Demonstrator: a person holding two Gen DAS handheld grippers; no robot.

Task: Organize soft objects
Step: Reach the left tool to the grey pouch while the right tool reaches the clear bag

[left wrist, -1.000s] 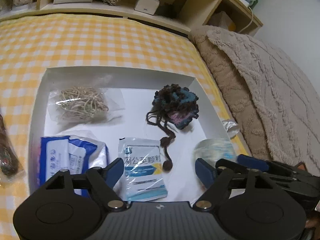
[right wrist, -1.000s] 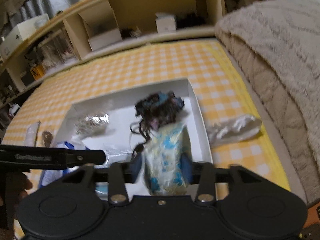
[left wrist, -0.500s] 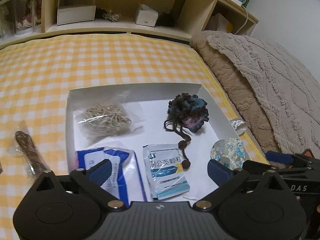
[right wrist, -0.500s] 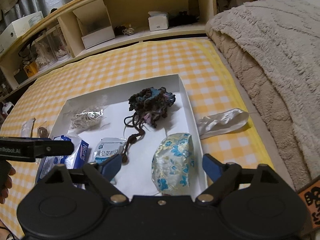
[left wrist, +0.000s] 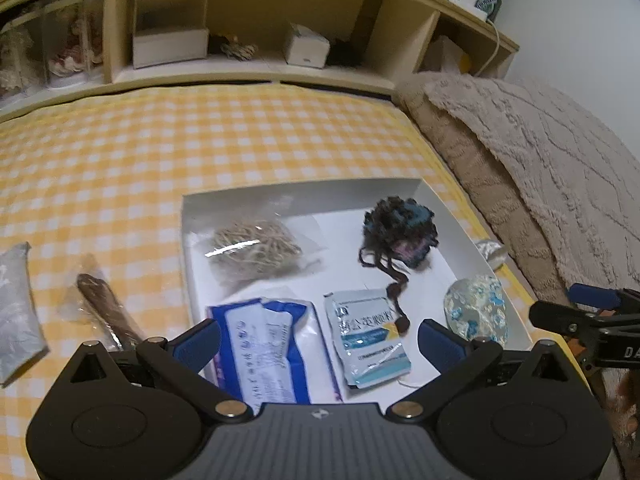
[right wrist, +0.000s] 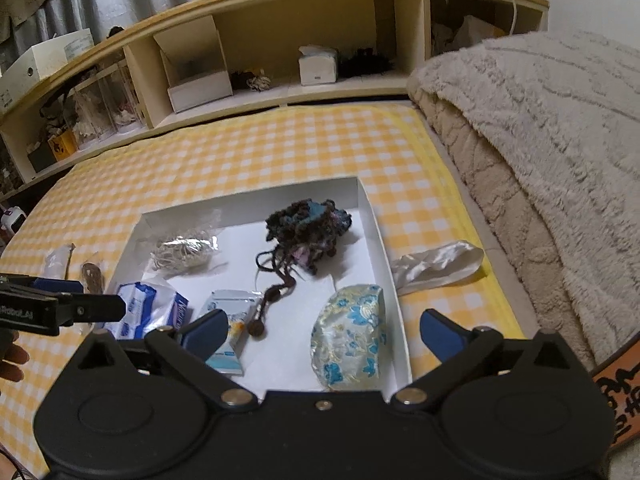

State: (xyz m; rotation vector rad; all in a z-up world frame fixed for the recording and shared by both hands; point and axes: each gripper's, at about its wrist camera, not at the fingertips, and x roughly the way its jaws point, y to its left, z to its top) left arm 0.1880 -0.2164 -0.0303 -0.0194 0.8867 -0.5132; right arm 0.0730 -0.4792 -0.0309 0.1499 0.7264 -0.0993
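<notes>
Left wrist view: left gripper had its jaws spread wide, nothing between the pads. Below it, a white shallow box sat on the yellow checked cloth. Inside the box: a clear bag of pale string, a dark crocheted pouch with its cord trailing, a blue-and-white tissue pack, a small printed sachet, and a floral fabric pouch in the near right corner. A bagged brown item lay on the cloth left of the box.

Right wrist view: right gripper was opening, the last of its travel, pads clear of the floral fabric pouch, which lay in the box. A white satin piece lay on the cloth just outside the box's right wall.
</notes>
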